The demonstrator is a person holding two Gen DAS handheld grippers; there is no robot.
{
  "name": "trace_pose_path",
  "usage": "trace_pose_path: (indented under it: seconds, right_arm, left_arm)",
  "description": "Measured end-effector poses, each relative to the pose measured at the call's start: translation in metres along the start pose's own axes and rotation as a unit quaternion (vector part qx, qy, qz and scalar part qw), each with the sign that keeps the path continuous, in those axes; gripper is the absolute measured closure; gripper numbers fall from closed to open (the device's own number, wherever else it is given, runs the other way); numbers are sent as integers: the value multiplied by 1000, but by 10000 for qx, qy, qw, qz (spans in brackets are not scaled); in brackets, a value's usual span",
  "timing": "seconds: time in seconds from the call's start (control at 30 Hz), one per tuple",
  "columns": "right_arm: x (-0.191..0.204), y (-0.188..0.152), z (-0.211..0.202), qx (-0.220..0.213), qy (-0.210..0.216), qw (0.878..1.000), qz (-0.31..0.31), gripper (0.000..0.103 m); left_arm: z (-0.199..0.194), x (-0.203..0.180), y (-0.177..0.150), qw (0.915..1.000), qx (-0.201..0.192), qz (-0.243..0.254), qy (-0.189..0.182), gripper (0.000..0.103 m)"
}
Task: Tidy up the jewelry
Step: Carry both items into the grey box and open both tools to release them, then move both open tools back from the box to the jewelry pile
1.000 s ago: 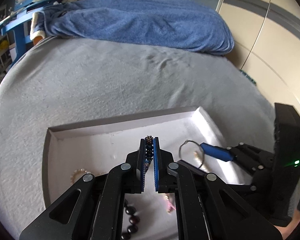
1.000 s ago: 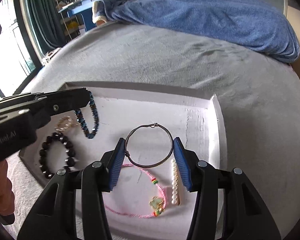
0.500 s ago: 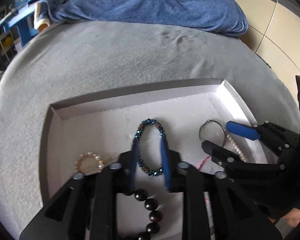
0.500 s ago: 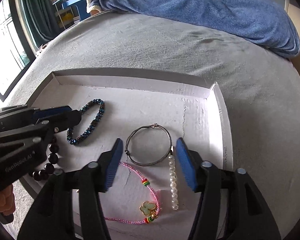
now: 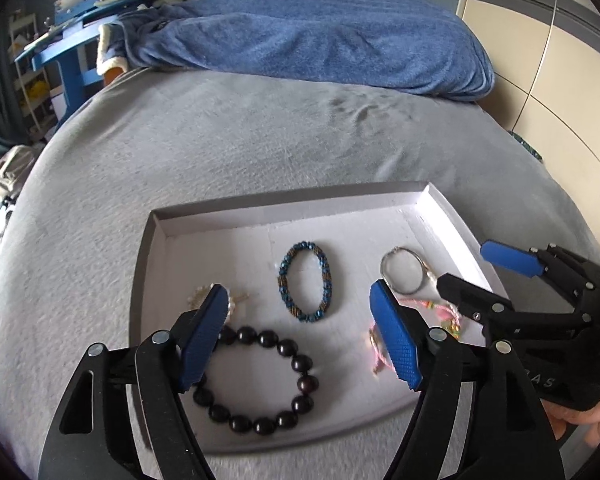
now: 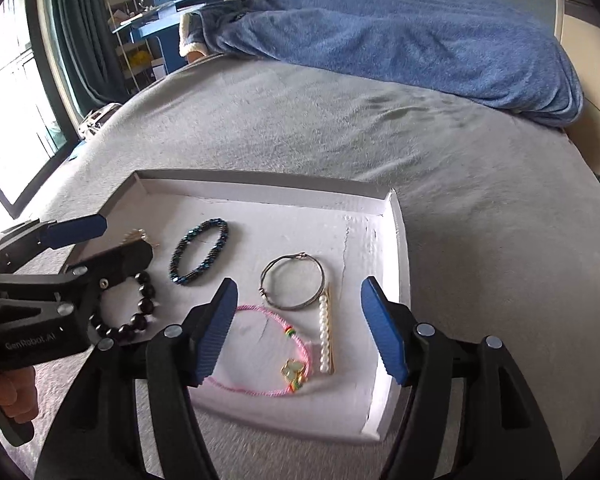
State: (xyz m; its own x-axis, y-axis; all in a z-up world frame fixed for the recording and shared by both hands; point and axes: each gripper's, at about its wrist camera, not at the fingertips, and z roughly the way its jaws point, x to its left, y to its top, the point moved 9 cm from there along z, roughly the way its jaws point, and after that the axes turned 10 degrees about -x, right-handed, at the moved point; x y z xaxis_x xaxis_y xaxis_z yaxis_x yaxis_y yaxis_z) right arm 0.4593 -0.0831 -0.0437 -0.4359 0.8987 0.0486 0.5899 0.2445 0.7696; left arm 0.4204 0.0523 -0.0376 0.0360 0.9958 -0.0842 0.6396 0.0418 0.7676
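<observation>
On the grey bed cover [image 6: 480,240] lies a shallow white cardboard tray [image 6: 396,240] holding all the jewelry, none of it gripped.

The left gripper [image 5: 300,336] hovers over the tray's left half, its jaws opening with nothing pinched between them. Just beyond its left fingertip sits a small gold-and-pearl piece [image 5: 198,296], partly hidden; it is probably delicate and best taken by its metal part. Below and between the fingers lies the black round-bead bracelet [image 5: 268,384]: heavy for its size, the beads smooth and likely slippery, so a pinch across two beads with the cord between the pads should hold best. Ahead of the gripper rests the dark blue woven-bead bracelet [image 5: 305,287], flat, limp and light; either long side offers a fair grip.

The right gripper [image 6: 298,332] hangs over the tray's right half, jaws likewise opening and empty. Ahead of it lies the thin silver wire hoop [image 6: 293,282], stiff and hard to lift off a flat floor. Between the fingers lies the pink cord bracelet with a butterfly charm [image 6: 268,350], soft and floppy. Beside it, towards the right finger, is the pearl-row hair clip [image 6: 326,334], rigid, best gripped across its width.
</observation>
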Motion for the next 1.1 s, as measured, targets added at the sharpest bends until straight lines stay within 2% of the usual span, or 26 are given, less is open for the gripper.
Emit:
trace_pose_path:
  seconds: [0.17, 0.43, 0.63, 0.8, 1.0, 1.1]
  right_arm:
    - [6, -6, -13, 5, -10, 9998, -192, 35]
    - [9, -23, -35, 84, -4, 9998, -189, 29]
    - [9, -31, -52, 14, 51, 10000, -68, 25]
    - [3, -42, -69, -240, 50, 9995, 184, 21]
    - [3, -61, -87, -521, 37, 9986, 127, 18]
    - [1, -69, -93, -589, 29, 9980, 212, 18]
  left_arm:
    - [-21, 1, -5, 9999, -86, 67, 88, 27]
    - [-51, -1, -19, 9996, -201, -186, 91, 21]
    - [-70, -16, -28, 9995, -291, 100, 64, 18]
    - [-80, -15, -37, 9995, -286, 92, 80, 18]
    - [-87, -17, -60, 9991, -187, 362, 136, 17]
    - [-92, -12, -71, 9996, -153, 197, 152, 18]
